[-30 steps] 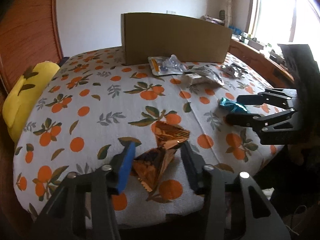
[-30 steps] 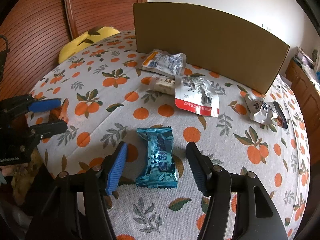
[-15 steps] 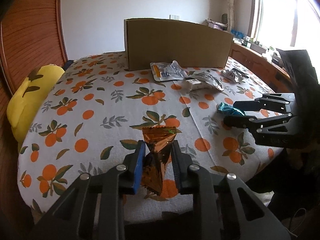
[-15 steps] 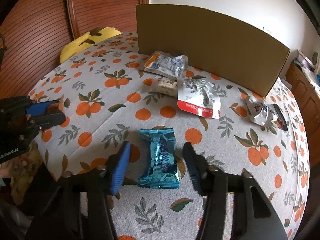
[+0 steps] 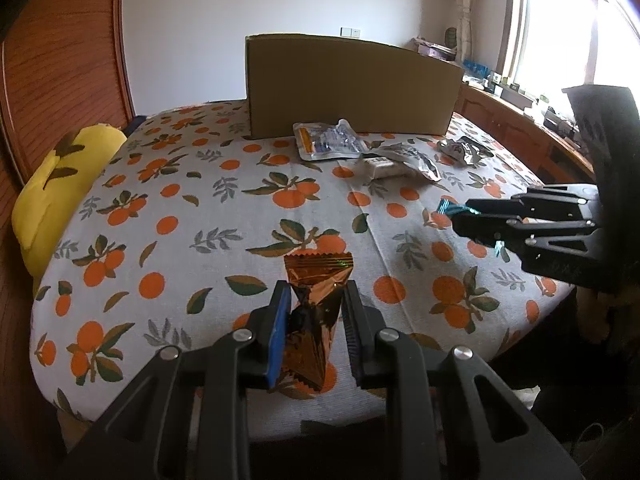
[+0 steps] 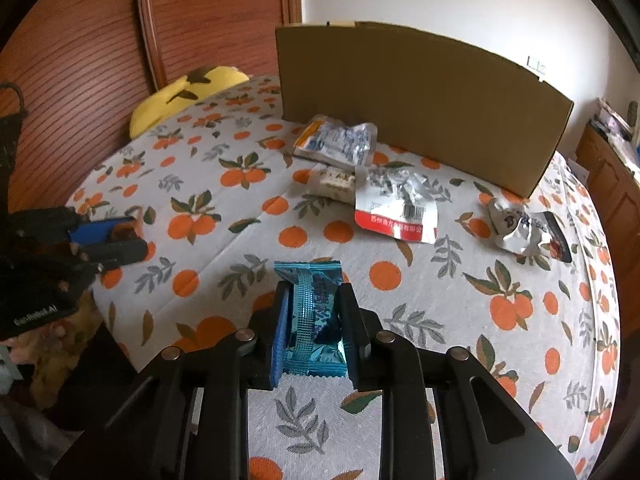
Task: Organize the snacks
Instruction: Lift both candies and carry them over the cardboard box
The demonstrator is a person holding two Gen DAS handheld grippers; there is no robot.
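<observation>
Apparently both grippers [image 5: 314,304] [image 6: 314,304] on packets [image 5: 314,312] [image 6: 314,312].

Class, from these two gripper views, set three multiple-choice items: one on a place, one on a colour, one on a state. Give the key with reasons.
1. Where does the cardboard box stand?
A. At the far side of the cloth, behind the loose packets
B. On the floor
C. Between the two grippers

2. What colour is the wrapper in the right gripper?
A. Yellow
B. Blue
C. White

3. How is the left gripper?
A. Open and bare
B. Out of view
C. Shut on the copper snack

Key: 1 A, the box rises beyond the white packets; 2 B, the blue snack sits between its fingers; 3 C, both fingers press the copper wrapper's sides.
</observation>
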